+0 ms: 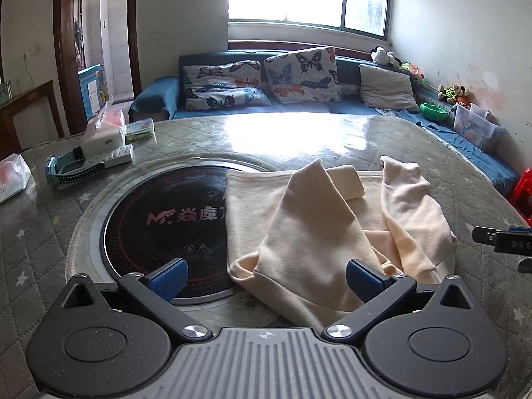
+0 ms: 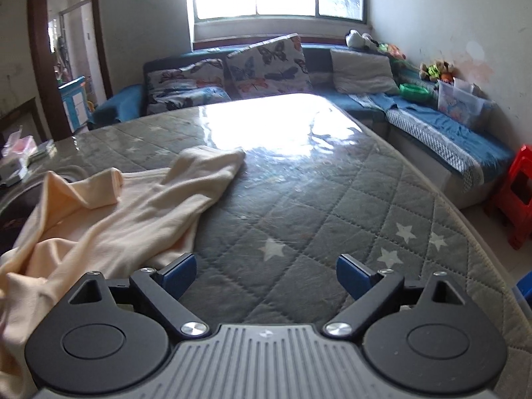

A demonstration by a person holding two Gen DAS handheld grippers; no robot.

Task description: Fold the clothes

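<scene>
A cream garment lies crumpled on the quilted grey table, partly over a round black cooktop. Two parts of it stand up in loose folds. My left gripper is open, its blue pads either side of the garment's near hem, not gripping it. In the right wrist view the same garment lies to the left. My right gripper is open and empty over bare table, its left pad just beside the garment's edge. The tip of the right gripper shows at the left wrist view's right edge.
A power strip, a blue watch and tissue packs lie at the table's far left. A blue sofa with butterfly cushions stands behind the table. A red stool stands on the floor at the right.
</scene>
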